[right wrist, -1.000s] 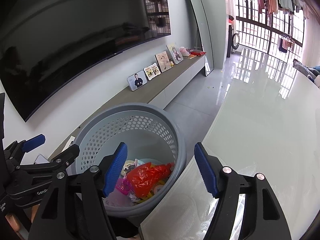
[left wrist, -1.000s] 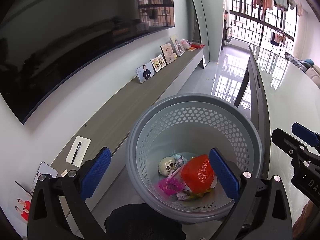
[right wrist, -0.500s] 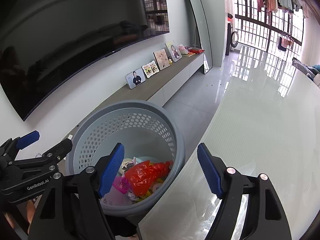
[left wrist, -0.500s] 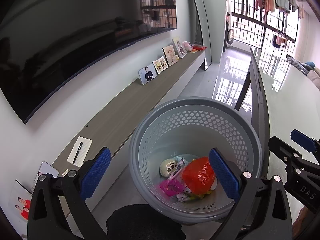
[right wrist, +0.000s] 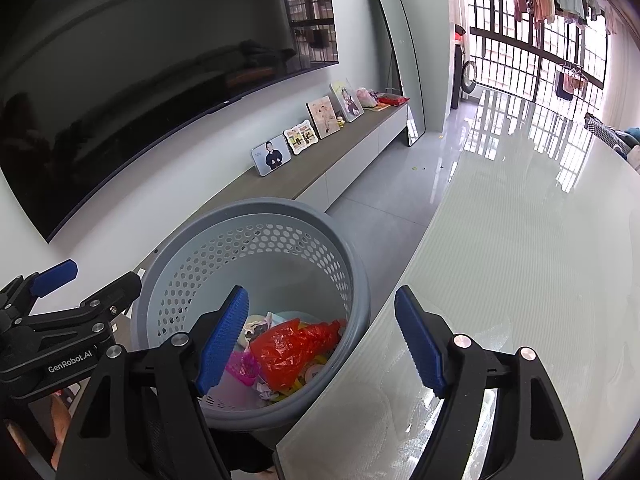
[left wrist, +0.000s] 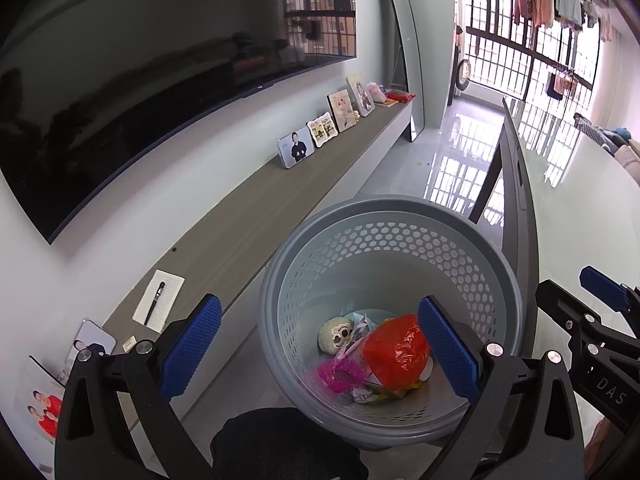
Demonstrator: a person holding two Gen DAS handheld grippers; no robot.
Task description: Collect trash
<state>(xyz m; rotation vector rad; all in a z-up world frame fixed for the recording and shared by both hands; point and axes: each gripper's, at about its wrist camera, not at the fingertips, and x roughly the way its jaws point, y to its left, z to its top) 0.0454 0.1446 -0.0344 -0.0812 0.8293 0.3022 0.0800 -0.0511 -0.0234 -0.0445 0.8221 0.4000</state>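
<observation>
A grey perforated basket (left wrist: pixel 392 216) stands on the floor beside the glass table; it also shows in the right wrist view (right wrist: pixel 256 210). Inside lie a red plastic bag (left wrist: pixel 396 354), a pink cupcake liner (left wrist: pixel 340 374), a pale round skull-like toy (left wrist: pixel 336 334) and crumpled paper. The red bag (right wrist: pixel 296 346) shows in the right wrist view too. My left gripper (left wrist: pixel 320 350) is open and empty above the basket. My right gripper (right wrist: pixel 320 344) is open and empty over the basket's right rim and the table edge.
A white glass table (right wrist: pixel 520 260) fills the right. A low wooden console (left wrist: pixel 256 216) along the wall carries photo frames (left wrist: pixel 296 152), a notepad with a pen (left wrist: pixel 158 300) and a phone. A large TV (left wrist: pixel 140 80) hangs above. A mirror (left wrist: pixel 400 60) leans at the far end.
Both grippers have drawn back and up slightly from the basket, which sits a little lower in both views. Both stay open and empty.
</observation>
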